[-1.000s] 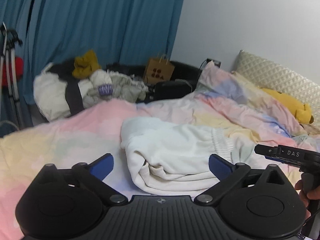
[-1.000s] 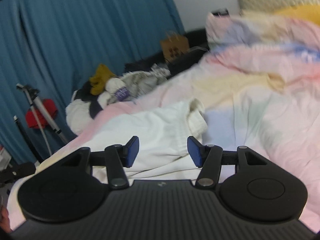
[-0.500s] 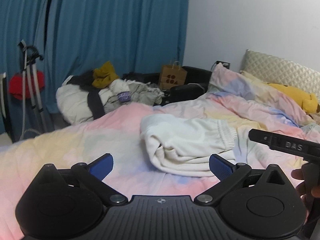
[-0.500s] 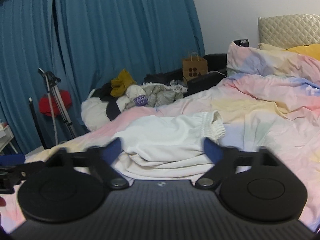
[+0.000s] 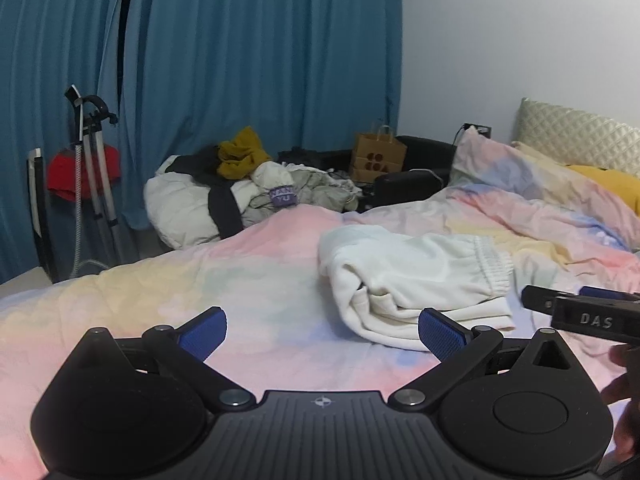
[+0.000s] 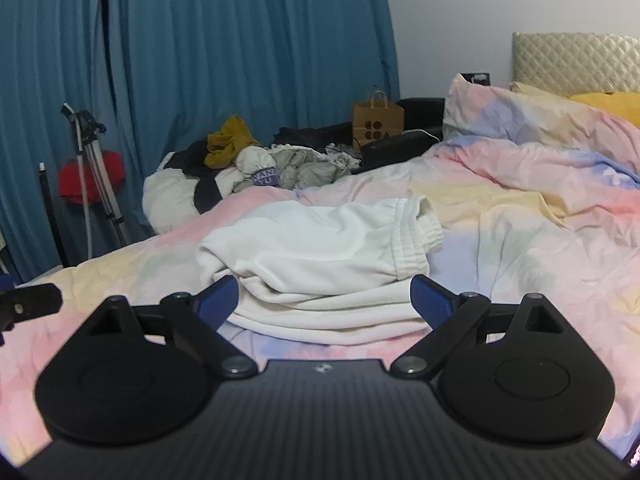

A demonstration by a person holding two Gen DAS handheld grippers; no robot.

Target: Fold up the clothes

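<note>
A bed under a pastel duvet fills both views. On it lies a folded white pair of sweatpants, elastic waistband to the right. The right claw hovers just before the garment, fingers spread wide, holding nothing. The left claw, likewise spread and empty, hangs left of it.

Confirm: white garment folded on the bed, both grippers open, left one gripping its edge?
Not quite. The left gripper grips nothing: the left wrist view shows its jaws spread above bare duvet, apart from the white garment. The garment does lie folded, and the right gripper is open too.
</note>
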